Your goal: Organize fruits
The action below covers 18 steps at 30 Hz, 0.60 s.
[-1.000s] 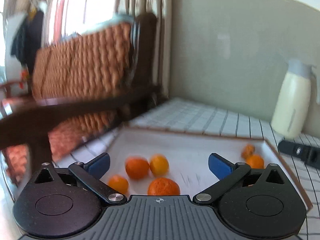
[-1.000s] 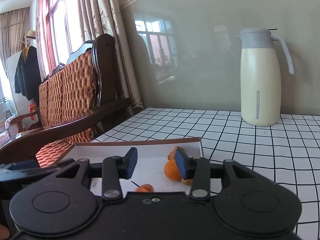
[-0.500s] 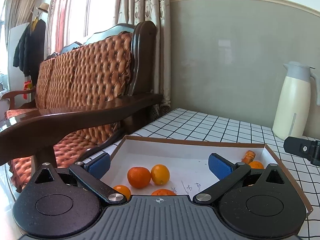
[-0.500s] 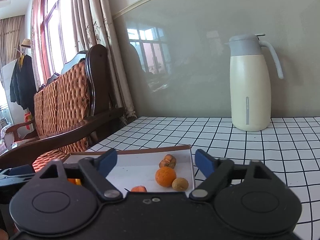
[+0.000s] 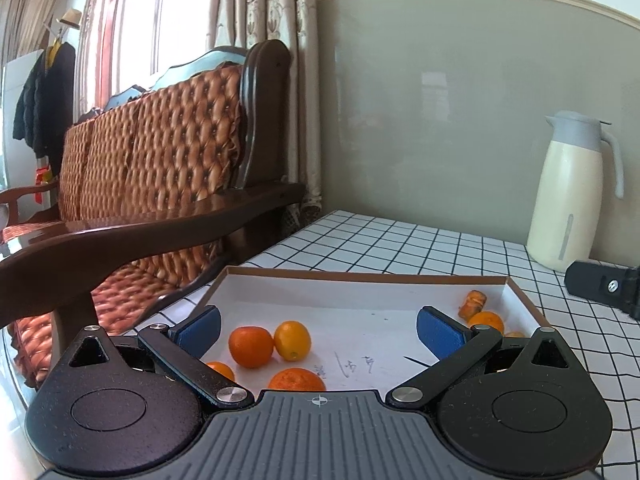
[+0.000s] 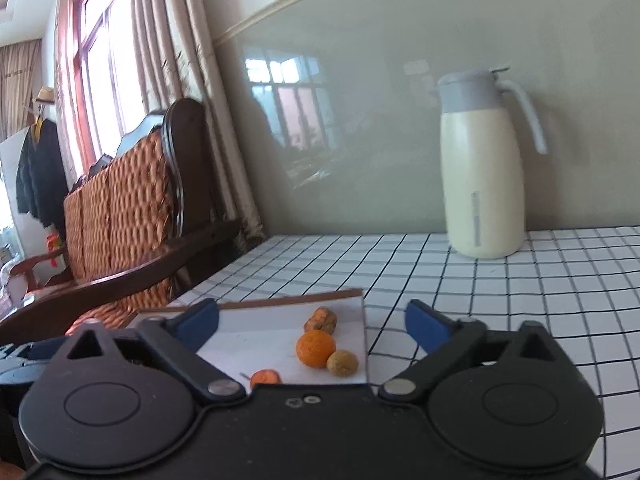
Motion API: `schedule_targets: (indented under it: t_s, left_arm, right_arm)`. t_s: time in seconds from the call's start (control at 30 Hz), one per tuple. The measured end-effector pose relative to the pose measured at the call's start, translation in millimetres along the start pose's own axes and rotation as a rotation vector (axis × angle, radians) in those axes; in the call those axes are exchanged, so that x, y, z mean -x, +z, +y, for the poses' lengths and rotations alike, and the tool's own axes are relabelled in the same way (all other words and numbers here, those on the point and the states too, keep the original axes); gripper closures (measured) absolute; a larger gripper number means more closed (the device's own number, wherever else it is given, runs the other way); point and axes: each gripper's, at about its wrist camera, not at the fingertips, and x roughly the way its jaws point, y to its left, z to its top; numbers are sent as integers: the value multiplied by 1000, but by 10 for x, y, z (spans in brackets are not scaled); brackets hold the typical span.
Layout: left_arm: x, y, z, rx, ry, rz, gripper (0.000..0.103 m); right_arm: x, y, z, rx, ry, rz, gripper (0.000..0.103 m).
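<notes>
On checked tablecloth (image 6: 500, 300): cream jug (image 6: 482, 184); sofa (image 5: 160, 168) beside.

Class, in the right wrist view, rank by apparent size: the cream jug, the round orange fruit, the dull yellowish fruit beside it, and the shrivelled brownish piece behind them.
1. Cream jug, though farthest away.
2. Round orange fruit.
3 and 4. Dull yellowish fruit and shrivelled brownish piece look alike; unranked.

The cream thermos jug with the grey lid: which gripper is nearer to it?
Right. The right gripper faces the cream thermos jug across bare checked cloth; the left gripper sits farther left, over the white box.
</notes>
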Motion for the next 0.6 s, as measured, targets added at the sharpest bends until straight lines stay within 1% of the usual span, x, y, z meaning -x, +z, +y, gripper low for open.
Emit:
schedule_targets:
  t_s: [0.2, 0.37, 0.43, 0.6]
  left_arm:
    - [85, 1, -104, -22, -14, -5, 0]
    - [234, -13, -231, -70, -40, 30, 0]
    - [352, -9, -255, -85, -47, 39, 0]
    - [798, 12, -206, -71, -78, 31, 0]
  right_arm:
    - [122, 24, -69, 6, -11, -12, 8]
    - [310, 30, -148, -8, -3, -11, 7]
    - [401, 35, -151, -13, 4, -5, 7]
    - [790, 46, -113, -34, 21, -5, 6]
